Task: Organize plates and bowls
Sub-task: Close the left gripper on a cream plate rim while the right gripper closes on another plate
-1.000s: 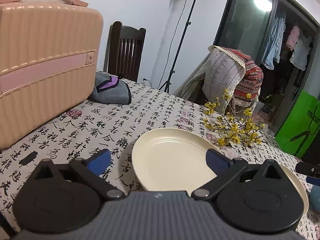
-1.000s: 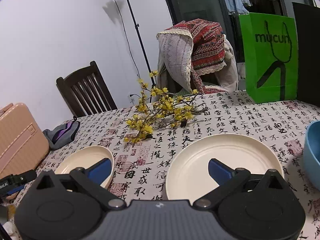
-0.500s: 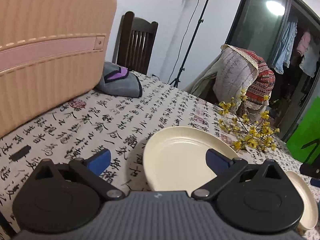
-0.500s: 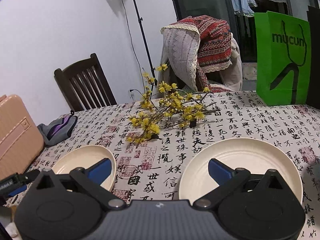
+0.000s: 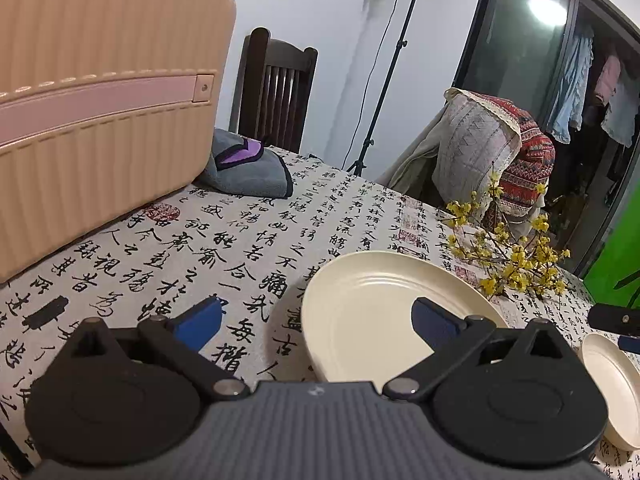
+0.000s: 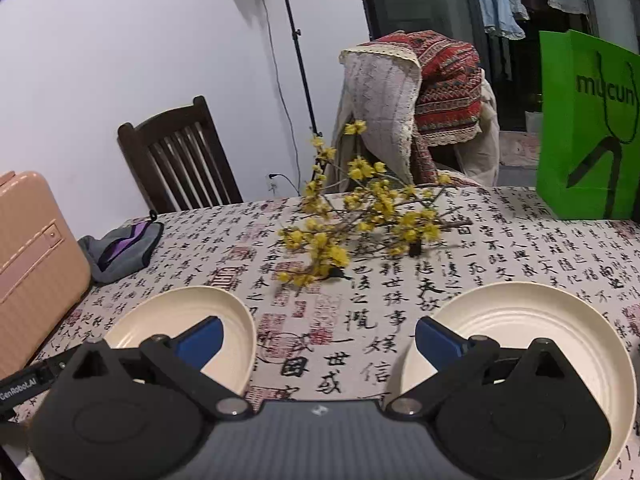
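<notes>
Two cream plates lie on the calligraphy tablecloth. In the left wrist view the left plate (image 5: pixel 372 312) sits just ahead of my left gripper (image 5: pixel 316 322), which is open and empty, its right finger over the plate's near rim. The right plate (image 5: pixel 612 388) shows at the lower right edge. In the right wrist view my right gripper (image 6: pixel 318 340) is open and empty above the cloth between the left plate (image 6: pixel 180 320) and the right plate (image 6: pixel 532 328), each finger overlapping one plate's near rim. No bowl is in view now.
A peach suitcase (image 5: pixel 100 100) stands on the table's left side, a grey-purple pouch (image 5: pixel 248 168) beside it. A yellow flowering branch (image 6: pixel 360 216) lies mid-table behind the plates. A green paper bag (image 6: pixel 588 128) stands at the far right. Two chairs stand behind the table, beside a light stand.
Both grippers have shifted left. In the right wrist view the blue bowl at the right edge has slipped out of frame. The suitcase looms closer in the left wrist view. Fingers stay open.
</notes>
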